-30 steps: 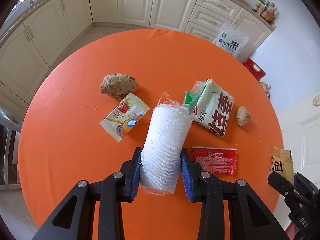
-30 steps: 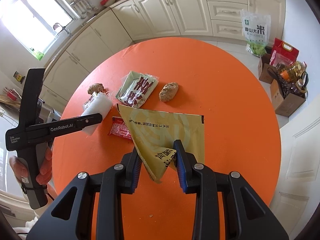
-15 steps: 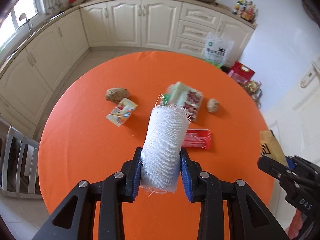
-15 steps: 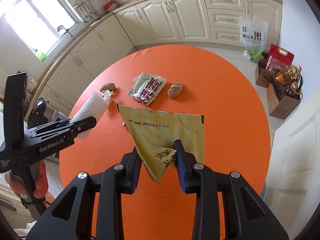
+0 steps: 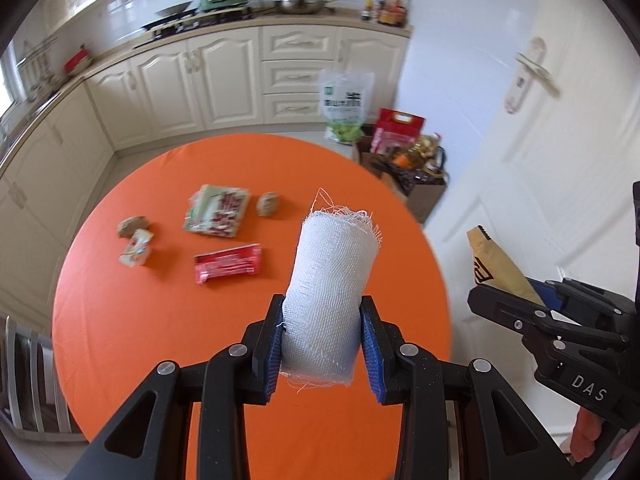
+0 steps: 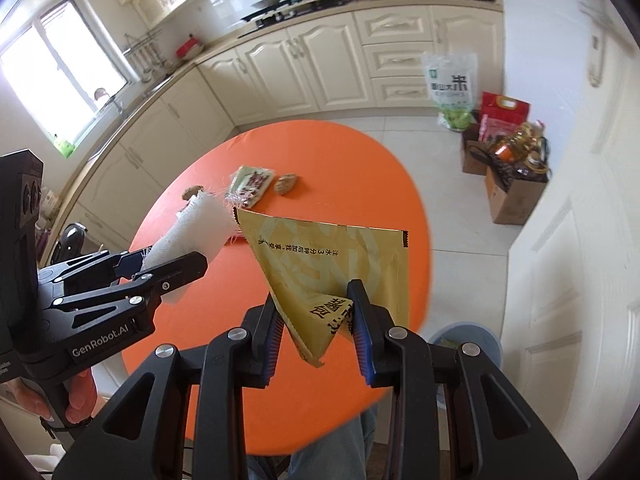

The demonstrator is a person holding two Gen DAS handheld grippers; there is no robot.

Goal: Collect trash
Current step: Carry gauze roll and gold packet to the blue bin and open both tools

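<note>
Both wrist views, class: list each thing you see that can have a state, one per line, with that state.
left gripper: shut on the gauze roll, raised above the table.
gauze roll: held, frayed at its top.
right gripper: shut on the yellow wrapper.
yellow wrapper: held, folded, torn open.
red packet: lying flat on the orange table.
green and white bag: lying flat, crumpled.
blue bin: on the floor, open-topped.

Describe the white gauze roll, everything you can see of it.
The gauze roll is a white cylinder of loosely woven mesh fabric, frayed with loose threads at both ends. It is clamped at its lower half between the blue pads of the left gripper, held up off the orange table, pointing away from the camera, touching nothing else.
</note>
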